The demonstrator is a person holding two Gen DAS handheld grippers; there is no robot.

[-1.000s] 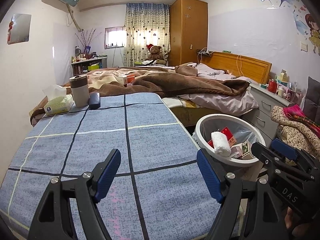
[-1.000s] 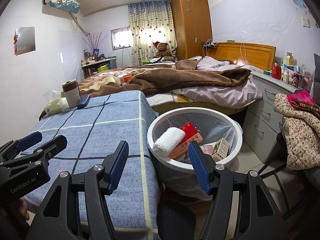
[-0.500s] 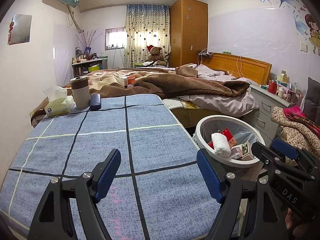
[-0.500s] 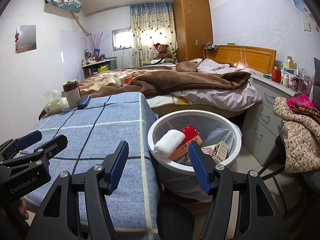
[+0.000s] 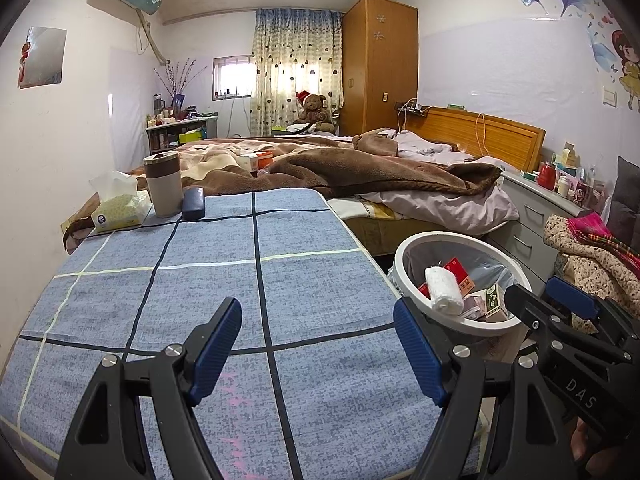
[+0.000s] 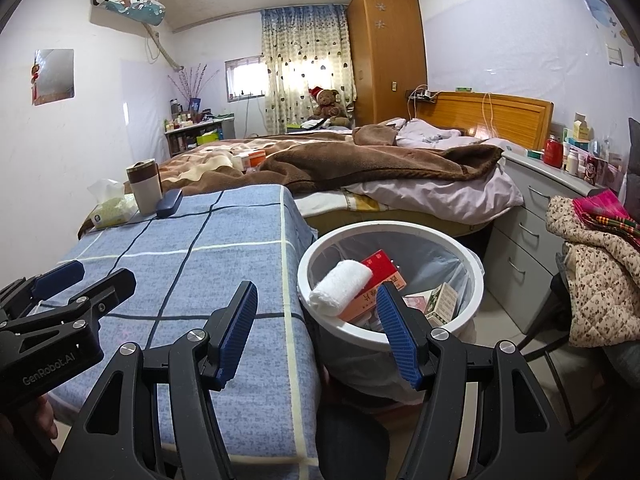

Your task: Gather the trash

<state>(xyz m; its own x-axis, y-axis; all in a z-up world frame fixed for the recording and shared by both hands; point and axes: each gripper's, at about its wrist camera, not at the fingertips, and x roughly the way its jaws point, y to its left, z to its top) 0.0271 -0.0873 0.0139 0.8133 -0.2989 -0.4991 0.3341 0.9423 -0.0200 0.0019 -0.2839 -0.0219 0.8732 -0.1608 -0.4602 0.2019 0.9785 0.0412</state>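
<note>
**Both grippers empty, trash looks binned**

Left gripper [image 5: 318,344]: jaws wide apart, nothing between them, hovering over the near end of the blue checked table [image 5: 208,280]. Right gripper [image 6: 316,336]: also spread wide and empty, straddling the table's right edge and the near rim of the white bin [image 6: 478,280].

Progress, my read: close to done. Bin already holds a white rolled cloth or paper wad [image 6: 340,288], a red box [image 6: 378,276], a green-and-white carton [image 6: 440,300] and some smaller packets I can't make out. The table's near and middle areas show only cloth. What remains on it sits at the far left corner: tissue pack [image 5: 118,210], tumbler [image 5: 162,188], dark blue case [image 5: 193,209]. Those look like keepers, not trash, so probably nothing left there. An orange-and-white box [image 5: 260,160] lies on the bed among the blankets; can't tell if it counts.

Room to move:
- Bin stands on the floor just beside the table's right edge, rim below tabletop level. Sweeping right off the table drops straight over it.
- Cloth overhang hides the real table edge, so treat it as soft.
- The two grippers are near each other at the table corner; keep them from crossing.
- Grey drawer unit [image 6: 520,240] and chair piled with clothes [image 6: 596,280] close in the right side beyond the bin.
- Bed lies right behind the table's far end.
</note>
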